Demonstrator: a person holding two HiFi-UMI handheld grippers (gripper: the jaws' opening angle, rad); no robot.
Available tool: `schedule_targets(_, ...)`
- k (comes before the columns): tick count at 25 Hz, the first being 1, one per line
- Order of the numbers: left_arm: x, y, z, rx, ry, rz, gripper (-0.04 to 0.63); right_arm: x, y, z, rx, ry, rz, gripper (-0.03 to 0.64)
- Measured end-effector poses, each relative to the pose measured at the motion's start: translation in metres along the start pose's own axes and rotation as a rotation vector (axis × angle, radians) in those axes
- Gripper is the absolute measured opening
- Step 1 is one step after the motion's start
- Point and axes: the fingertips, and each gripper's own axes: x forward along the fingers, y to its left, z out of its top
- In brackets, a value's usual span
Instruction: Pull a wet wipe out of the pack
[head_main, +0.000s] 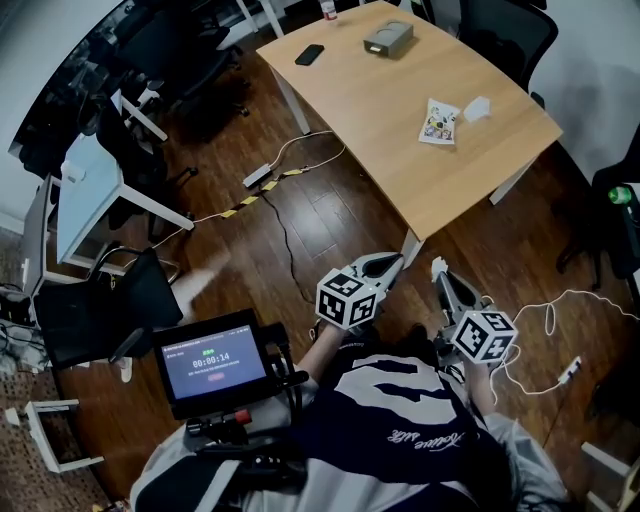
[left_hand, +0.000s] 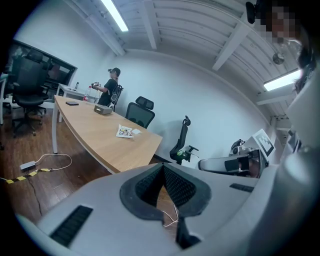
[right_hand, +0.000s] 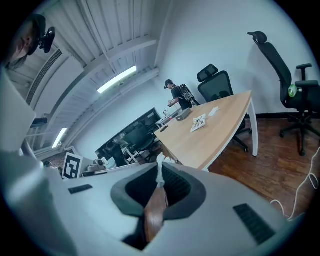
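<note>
The wet wipe pack (head_main: 439, 121) lies flat on the wooden table (head_main: 400, 140), far from me, with a loose white wipe (head_main: 477, 108) beside it. It also appears in the left gripper view as the pack (left_hand: 125, 131) and in the right gripper view as the pack (right_hand: 199, 122). Both grippers hover over the floor close to my body, well short of the table. My left gripper (head_main: 388, 264) (left_hand: 162, 167) is shut with nothing in it. My right gripper (head_main: 440, 272) (right_hand: 160, 166) is shut on a thin white scrap (right_hand: 159, 172) that pokes out at its tips.
A grey box (head_main: 388, 38) and a black phone (head_main: 310, 54) lie at the table's far end. A power strip (head_main: 257, 176) and cables cross the wooden floor, and a white cable (head_main: 545, 320) lies at the right. Office chairs ring the table. A person (left_hand: 112, 87) stands at the back.
</note>
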Motion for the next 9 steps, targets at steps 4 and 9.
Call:
schedule_targets(4, 0.0032, -0.0021, -0.0020, 0.000, 0.002, -0.009, 0.003, -0.0028, -0.0030, -0.0026, 0.001, -0.001, -0.009, 0.023)
schedule_targets(9, -0.0048, -0.0045, -0.0038, 0.000, 0.007, -0.016, 0.003, -0.0076, 0.0037, -0.0052, 0.002, -0.006, -0.016, 0.023)
